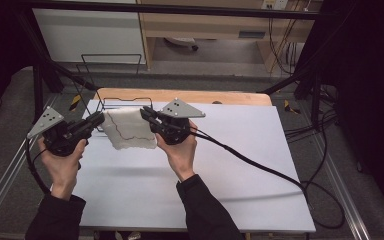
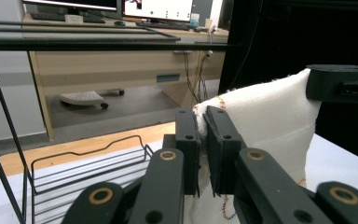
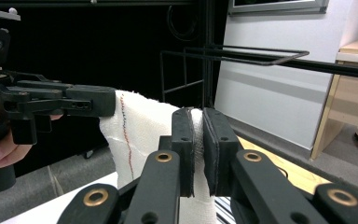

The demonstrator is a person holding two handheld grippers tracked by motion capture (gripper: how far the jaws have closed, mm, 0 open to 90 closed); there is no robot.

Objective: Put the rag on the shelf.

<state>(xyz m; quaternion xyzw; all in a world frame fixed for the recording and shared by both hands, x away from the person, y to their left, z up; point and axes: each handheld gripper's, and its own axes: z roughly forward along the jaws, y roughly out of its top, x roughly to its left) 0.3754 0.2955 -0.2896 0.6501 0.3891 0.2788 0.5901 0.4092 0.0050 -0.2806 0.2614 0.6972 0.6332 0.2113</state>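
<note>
- Left claw (image 1: 98,119) clamped on one top corner of the white cloth (image 1: 129,130); right claw (image 1: 145,113) clamped on the other.
- Cloth hangs stretched between them, lower edge at the white surface (image 1: 240,165), just in front of the wire rack (image 1: 111,102).
- To do it well: keep both corners level and taut, likely no slack, pinch firm so the cloth won't slip.

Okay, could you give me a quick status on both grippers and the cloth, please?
Left gripper shut on white cloth. Right gripper shut on its opposite edge. Cloth held up between them above the table. Wire rack just behind, not touching.
</note>
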